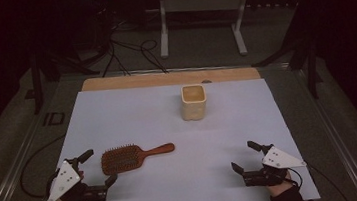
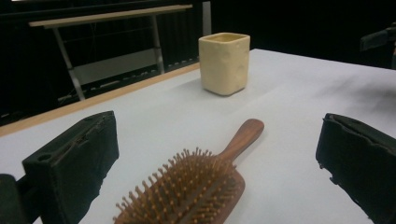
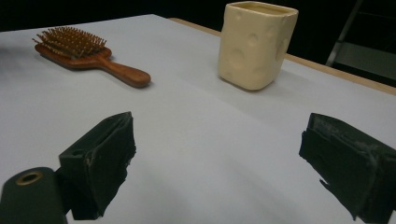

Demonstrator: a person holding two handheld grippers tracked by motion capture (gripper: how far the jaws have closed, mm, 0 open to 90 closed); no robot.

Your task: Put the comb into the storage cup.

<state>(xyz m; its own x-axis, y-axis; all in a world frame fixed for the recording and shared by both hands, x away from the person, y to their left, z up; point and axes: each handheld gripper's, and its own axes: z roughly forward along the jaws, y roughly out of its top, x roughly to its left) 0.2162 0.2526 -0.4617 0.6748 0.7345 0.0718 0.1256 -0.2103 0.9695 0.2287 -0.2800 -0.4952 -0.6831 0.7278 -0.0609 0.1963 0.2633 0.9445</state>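
Left claw point(image 1: 97, 165): at the near left of the table, jaws spread wide and grasping nothing; the brush head lies just ahead of them, partly between the jaws in the left gripper view.
Right claw point(image 1: 245, 157): at the near right, jaws released and wide apart, nothing between them, pointing toward the middle of the table.
Hairbrush point(image 1: 132, 156): wooden paddle brush lying flat, bristles up, near left of centre; its handle points right, away from the left claw.
Cup point(image 1: 194, 102): cream, squarish, dimpled walls, standing upright toward the far middle, well apart from the hairbrush and both claws.
Table point(image 1: 176, 191): covered in white, with a wooden strip along the far edge.
Beyond: a light metal frame point(image 1: 201, 7) on a dark floor with cables.
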